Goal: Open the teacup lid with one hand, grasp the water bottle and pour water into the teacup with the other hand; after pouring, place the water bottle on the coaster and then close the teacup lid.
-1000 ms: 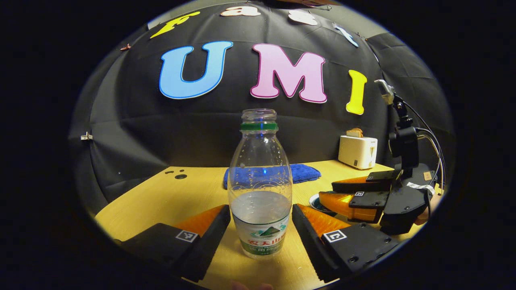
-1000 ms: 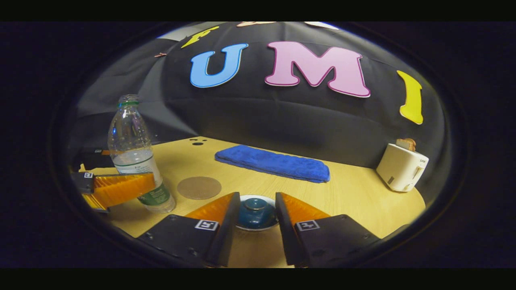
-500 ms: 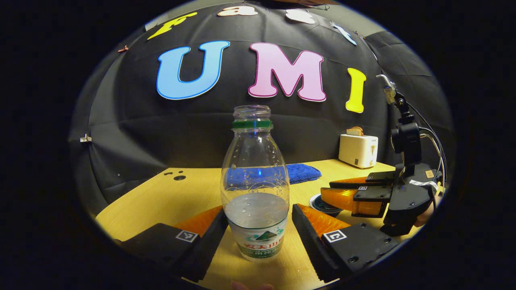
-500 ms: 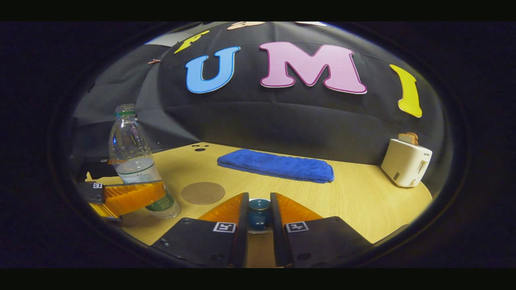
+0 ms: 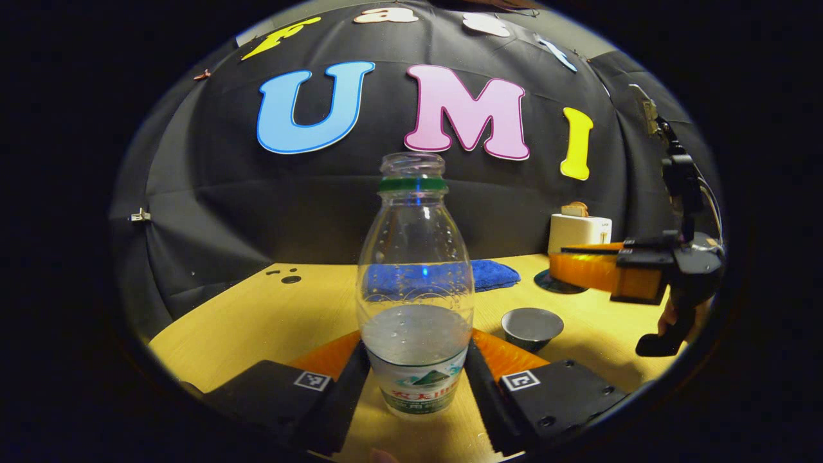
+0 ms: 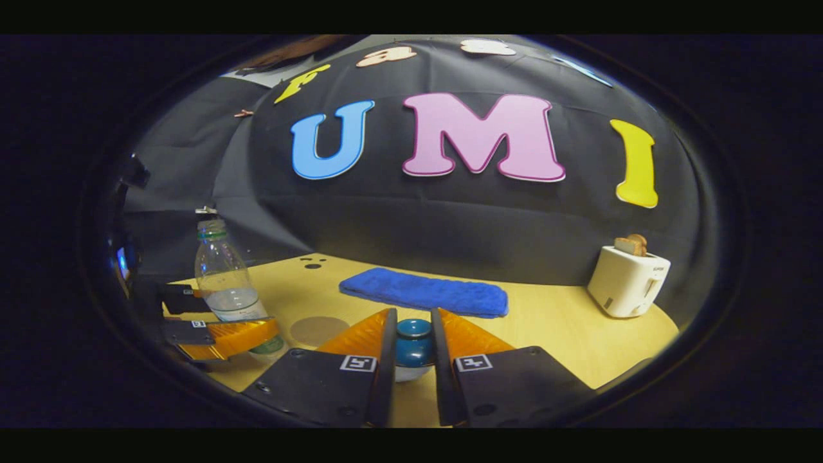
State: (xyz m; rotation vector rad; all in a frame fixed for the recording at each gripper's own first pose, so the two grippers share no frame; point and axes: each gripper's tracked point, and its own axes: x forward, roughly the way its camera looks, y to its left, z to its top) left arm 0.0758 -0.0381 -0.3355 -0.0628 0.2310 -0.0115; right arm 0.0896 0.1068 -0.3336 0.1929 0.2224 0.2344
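Left gripper (image 5: 416,379) closed on the water bottle (image 5: 415,302), both orange fingers pressed to its lower body; bottle upright on the wooden table (image 5: 289,315), uncapped, partly full. Right of it, teacup (image 5: 532,325) open on the table. Above and beyond the cup, right gripper (image 6: 411,350) clamped on the blue teacup lid (image 6: 413,346), held clear of the table. Coaster (image 6: 316,330) just right of the bottle. Farther back, blue cloth (image 6: 424,292); far right, toaster (image 6: 627,281).

The water bottle (image 5: 416,302) carries a label (image 5: 417,384) with red characters too blurred to read. Square coded tags (image 5: 522,381) mark the gripper fingers.
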